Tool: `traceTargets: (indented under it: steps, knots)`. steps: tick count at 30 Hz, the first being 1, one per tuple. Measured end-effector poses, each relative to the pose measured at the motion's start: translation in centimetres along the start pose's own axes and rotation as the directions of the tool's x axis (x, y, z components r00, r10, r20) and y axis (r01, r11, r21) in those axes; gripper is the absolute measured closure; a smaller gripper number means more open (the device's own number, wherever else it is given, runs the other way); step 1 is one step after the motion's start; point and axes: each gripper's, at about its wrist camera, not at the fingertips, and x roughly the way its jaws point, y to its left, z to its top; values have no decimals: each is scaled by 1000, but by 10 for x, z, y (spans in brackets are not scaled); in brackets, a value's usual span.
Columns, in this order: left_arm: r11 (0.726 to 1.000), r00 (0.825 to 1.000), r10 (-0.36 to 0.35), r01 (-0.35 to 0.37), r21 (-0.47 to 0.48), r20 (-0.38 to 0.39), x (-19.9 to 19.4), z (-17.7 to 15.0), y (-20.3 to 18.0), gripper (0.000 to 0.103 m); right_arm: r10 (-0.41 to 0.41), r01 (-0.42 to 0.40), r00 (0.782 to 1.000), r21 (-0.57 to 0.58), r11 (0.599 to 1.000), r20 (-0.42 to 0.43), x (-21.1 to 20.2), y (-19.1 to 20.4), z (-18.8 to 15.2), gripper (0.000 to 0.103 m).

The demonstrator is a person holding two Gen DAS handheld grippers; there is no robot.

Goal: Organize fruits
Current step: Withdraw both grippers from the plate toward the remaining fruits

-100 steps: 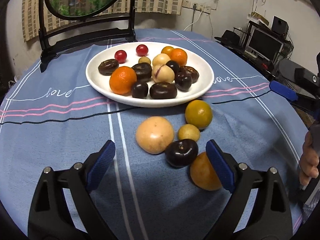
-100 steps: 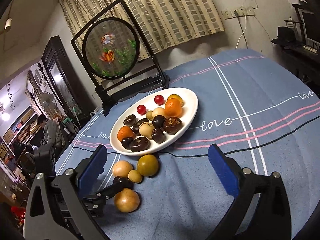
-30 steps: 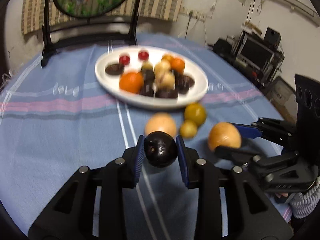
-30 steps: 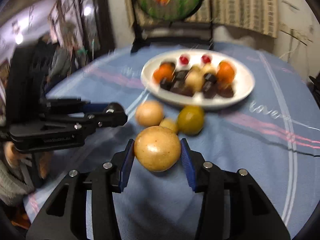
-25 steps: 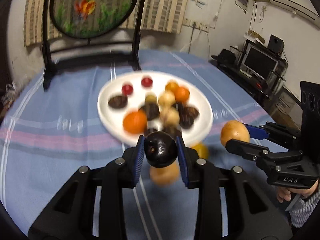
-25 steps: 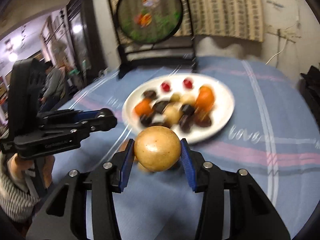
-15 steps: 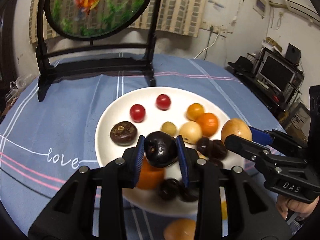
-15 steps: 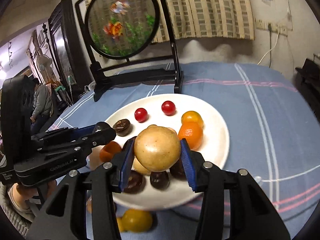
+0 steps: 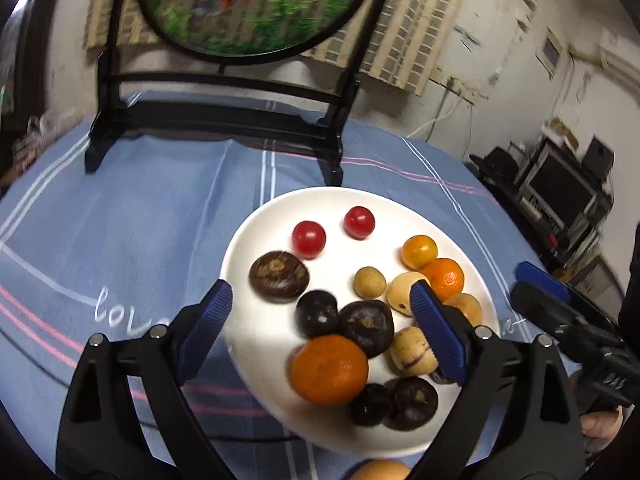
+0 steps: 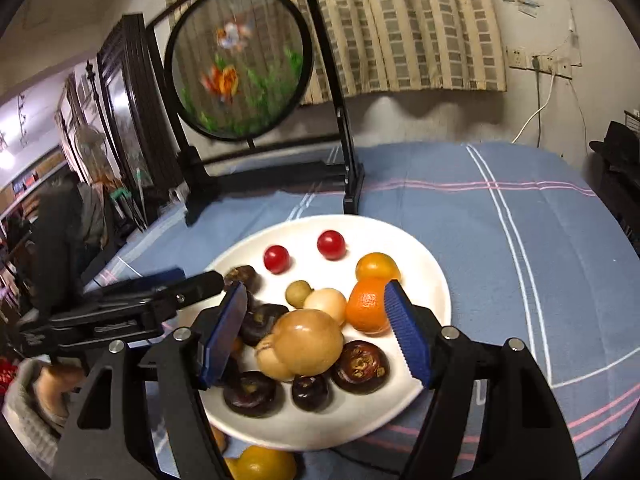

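A white plate on the blue tablecloth holds several fruits. My left gripper is open and empty above the plate's near left; a dark plum lies on the plate between its fingers, beside a big orange. My right gripper is open above the plate; a tan round fruit rests on the pile between its fingers. Two red cherry tomatoes lie at the plate's far side. The left gripper also shows in the right wrist view.
A black-framed round fish screen stands behind the plate. A yellow fruit and a tan fruit lie on the cloth before the plate. A desk with monitors is at the right.
Both grippers have opened over the plate. The dark plum has left the left gripper and the tan fruit has left the right gripper; both now lie on the plate.
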Motion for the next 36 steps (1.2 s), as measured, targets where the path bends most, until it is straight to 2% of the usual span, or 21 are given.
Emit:
traceTargets:
  steps: [2,4,6,9,12,14,16,19,24,27,29,32,36]
  knots:
    - [999,1000,-8,8,-35,2,-10,-9,7,10,3,-3,1000,17,1000,-2,-11,2,-5,28]
    - [997,1000,-16,16,-72,-1,-23,-24,13,9,-3,3,1000,29,1000,-8,-23,4,-19,9]
    - [994,999,-32,31,-106,-8,-38,-38,17,8,-11,11,1000,39,999,1,-35,4,-34,6]
    - [992,999,-55,54,-110,2,-63,-63,15,5,-4,7,999,56,998,-42,-43,2,-54,5]
    - [1000,1000,8,-8,-28,18,-83,-87,3,4,-19,21,998,28,999,-63,-48,8,-67,5]
    - [996,996,75,-77,48,40,-93,-101,-7,4,-34,35,998,6,999,-58,-53,13,-72,5]
    - [990,994,102,-106,90,42,-97,-109,-13,4,9,-8,999,16,1000,-45,-60,15,-72,5]
    - [988,995,95,-96,117,17,-97,-118,-17,3,72,-71,997,40,997,-40,-68,17,-77,5]
    - [975,993,115,-106,195,-35,-85,-127,-34,3,3,-1,999,39,999,-53,-69,16,-78,4]
    - [960,990,139,-126,249,-34,-82,-131,-46,3,15,-10,998,90,996,-63,-68,9,-78,4]
    - [941,984,174,-157,300,-33,-78,-135,-55,3,13,-6,996,91,996,-83,-63,10,-81,4]
    - [920,978,205,-181,349,-31,-74,-139,-63,3,-24,29,992,39,999,-126,-52,18,-84,4]
    - [913,977,212,-188,361,-29,-75,-140,-66,3,-109,101,974,-51,994,-197,-31,27,-89,4]
